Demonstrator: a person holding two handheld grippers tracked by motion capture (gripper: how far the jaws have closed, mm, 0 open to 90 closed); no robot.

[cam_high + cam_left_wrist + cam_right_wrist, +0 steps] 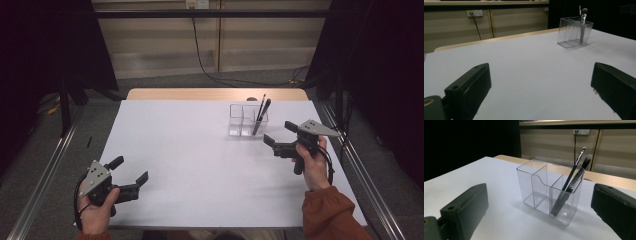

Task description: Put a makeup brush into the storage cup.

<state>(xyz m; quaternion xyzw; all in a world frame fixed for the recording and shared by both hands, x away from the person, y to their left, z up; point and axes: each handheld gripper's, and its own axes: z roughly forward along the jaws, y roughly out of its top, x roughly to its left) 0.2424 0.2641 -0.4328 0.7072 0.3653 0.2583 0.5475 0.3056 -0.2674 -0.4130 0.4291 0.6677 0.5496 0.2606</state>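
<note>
A white-topped table stands on grey floor before beige wall panelling, black curtains flanking.

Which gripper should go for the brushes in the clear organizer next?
Right. The right gripper is open beside the clear organizer, facing its brushes. The left gripper, also open, sits at the table's near-left corner.

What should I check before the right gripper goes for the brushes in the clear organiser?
1. Right gripper open: ok, jaws wide apart.
2. Right gripper faces the clear organiser: ok.
3. Two brushes reachable: ok, leaning in one end compartment, heads above the rim.
4. Organiser upright on the white table: ok.
5. Left gripper out of the way: ok, open, near the table's front left.
6. Organiser fixed to the table: cannot tell.
</note>
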